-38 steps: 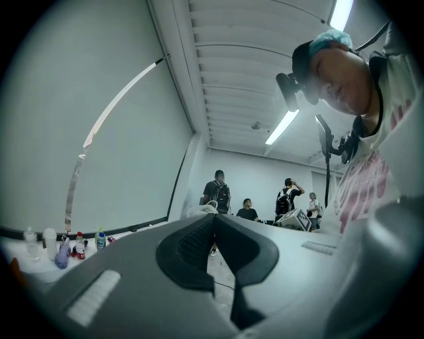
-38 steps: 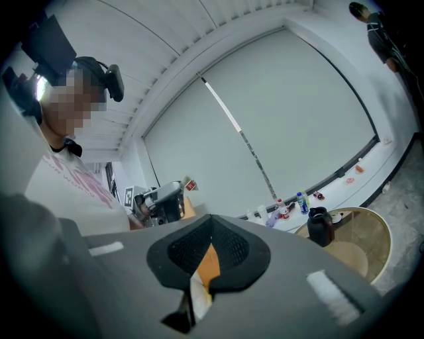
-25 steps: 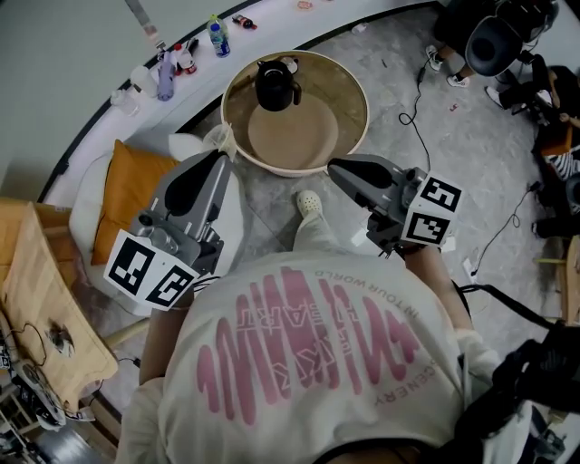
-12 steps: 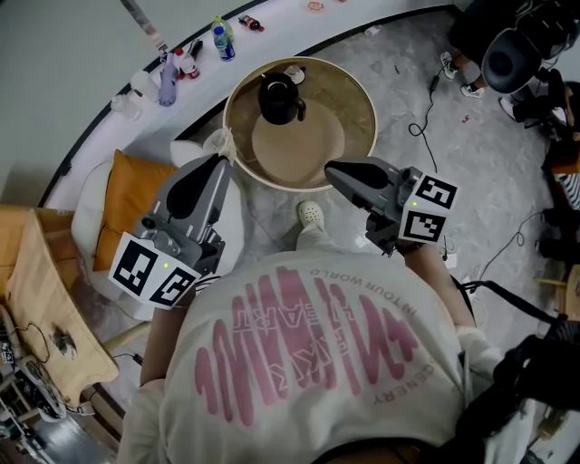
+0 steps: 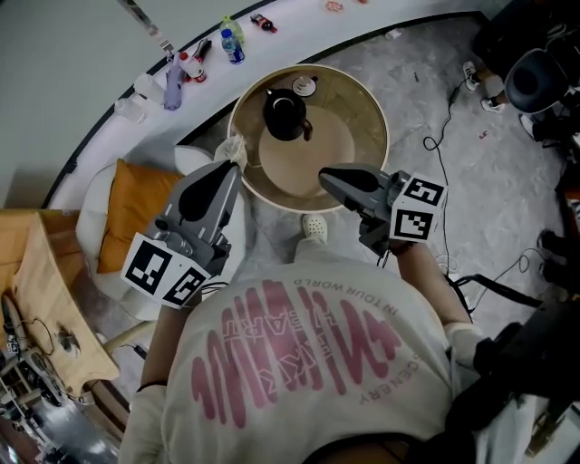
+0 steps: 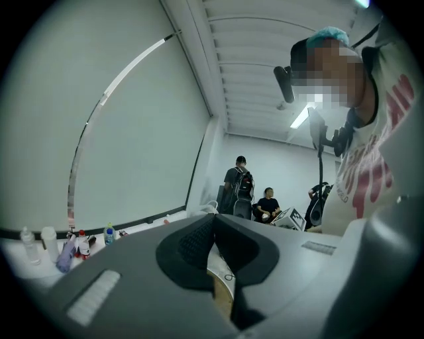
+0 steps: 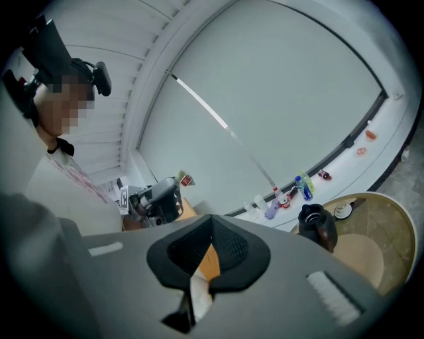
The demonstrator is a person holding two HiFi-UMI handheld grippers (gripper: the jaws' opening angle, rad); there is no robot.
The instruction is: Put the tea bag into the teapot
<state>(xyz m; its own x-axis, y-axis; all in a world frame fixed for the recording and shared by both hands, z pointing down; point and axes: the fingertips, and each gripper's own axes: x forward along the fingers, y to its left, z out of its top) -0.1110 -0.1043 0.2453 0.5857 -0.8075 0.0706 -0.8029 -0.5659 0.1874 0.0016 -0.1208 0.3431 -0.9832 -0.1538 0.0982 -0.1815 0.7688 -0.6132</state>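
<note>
While the head view shows the left claw (image 5: 230, 166) pinched shut on the tea bag (image 5: 232, 149), left of the black teapot (image 5: 285, 113), nothing is in the pot yet. The left gripper view shows its jaws together. In the right gripper view, the right claw (image 7: 212, 222) is closed and empty, left of the teapot; carrying and dropping remain.

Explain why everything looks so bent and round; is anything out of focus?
Head view: wide lens bows the white ledge into an arc; the black teapot is sharp. Left gripper view: fisheye circle, dark corners, left gripper close and soft. Right gripper view: same circle; pale wall strip bends.
</note>
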